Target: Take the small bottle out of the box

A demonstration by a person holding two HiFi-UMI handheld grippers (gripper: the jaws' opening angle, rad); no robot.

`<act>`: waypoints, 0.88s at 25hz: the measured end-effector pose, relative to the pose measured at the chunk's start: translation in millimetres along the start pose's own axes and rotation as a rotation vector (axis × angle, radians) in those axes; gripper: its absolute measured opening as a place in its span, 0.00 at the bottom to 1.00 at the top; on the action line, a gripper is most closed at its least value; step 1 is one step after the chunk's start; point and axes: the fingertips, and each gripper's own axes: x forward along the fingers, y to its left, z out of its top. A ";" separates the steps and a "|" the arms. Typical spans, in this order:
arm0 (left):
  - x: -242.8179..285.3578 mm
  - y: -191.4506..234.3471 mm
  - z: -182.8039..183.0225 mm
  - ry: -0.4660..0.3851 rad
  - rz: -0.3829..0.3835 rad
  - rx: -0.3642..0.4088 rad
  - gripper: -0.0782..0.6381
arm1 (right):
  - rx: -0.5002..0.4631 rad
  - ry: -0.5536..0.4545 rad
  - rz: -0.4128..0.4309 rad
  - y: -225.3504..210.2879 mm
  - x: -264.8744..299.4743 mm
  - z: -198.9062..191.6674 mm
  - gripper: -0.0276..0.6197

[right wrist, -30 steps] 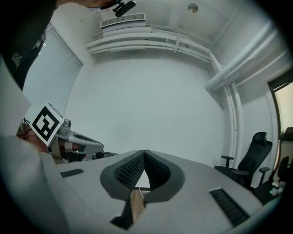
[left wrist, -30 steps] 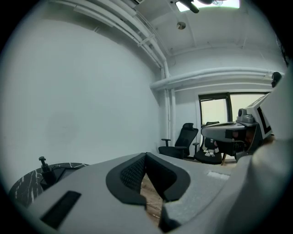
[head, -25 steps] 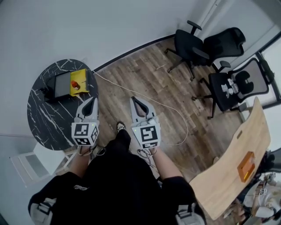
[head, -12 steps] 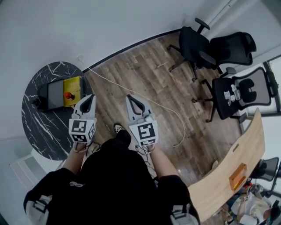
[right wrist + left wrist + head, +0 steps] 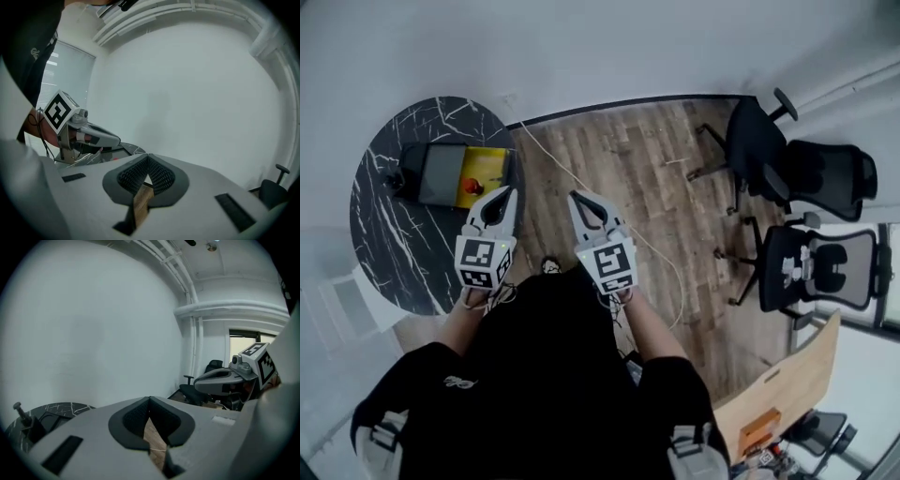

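A yellow box (image 5: pixel 490 162) with a dark grey lid part (image 5: pixel 441 174) lies on a round black marble table (image 5: pixel 398 234) at the upper left of the head view. Inside it shows a small red-topped thing (image 5: pixel 472 186), probably the small bottle. My left gripper (image 5: pixel 502 195) hovers shut and empty over the table's right edge, just right of the box. My right gripper (image 5: pixel 578 199) is shut and empty too, over the wooden floor beside it. In the left gripper view the jaws (image 5: pixel 149 400) meet; the right gripper view shows its jaws (image 5: pixel 147 157) closed likewise.
A white cable (image 5: pixel 581 183) runs across the wooden floor from the table. Black office chairs (image 5: pixel 797 178) stand at the right, and a light wooden desk (image 5: pixel 769 412) is at the lower right. A white wall closes the far side. The person's dark clothing fills the bottom.
The person has stepped toward the round table: table and box now sit closer to the left gripper. The chairs have slid right in the head view. Both grippers stayed shut.
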 end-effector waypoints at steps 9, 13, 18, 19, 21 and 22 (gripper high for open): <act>-23.3 99.1 -37.9 0.063 0.308 -0.151 0.11 | -0.107 0.074 0.347 45.3 113.8 4.1 0.04; -33.4 135.1 -52.5 0.102 0.442 -0.211 0.11 | -0.161 0.107 0.514 67.2 157.5 7.8 0.04; -40.1 160.0 -76.2 0.146 0.585 -0.321 0.11 | -0.214 0.164 0.692 92.6 195.9 1.5 0.04; -40.3 162.7 -80.2 0.147 0.609 -0.347 0.11 | -0.225 0.175 0.723 97.0 201.2 -0.8 0.04; -40.8 168.7 -88.7 0.147 0.659 -0.394 0.11 | -0.244 0.196 0.776 105.6 212.4 -6.3 0.04; -41.3 170.2 -93.5 0.149 0.684 -0.414 0.11 | -0.255 0.207 0.800 109.6 217.3 -9.7 0.04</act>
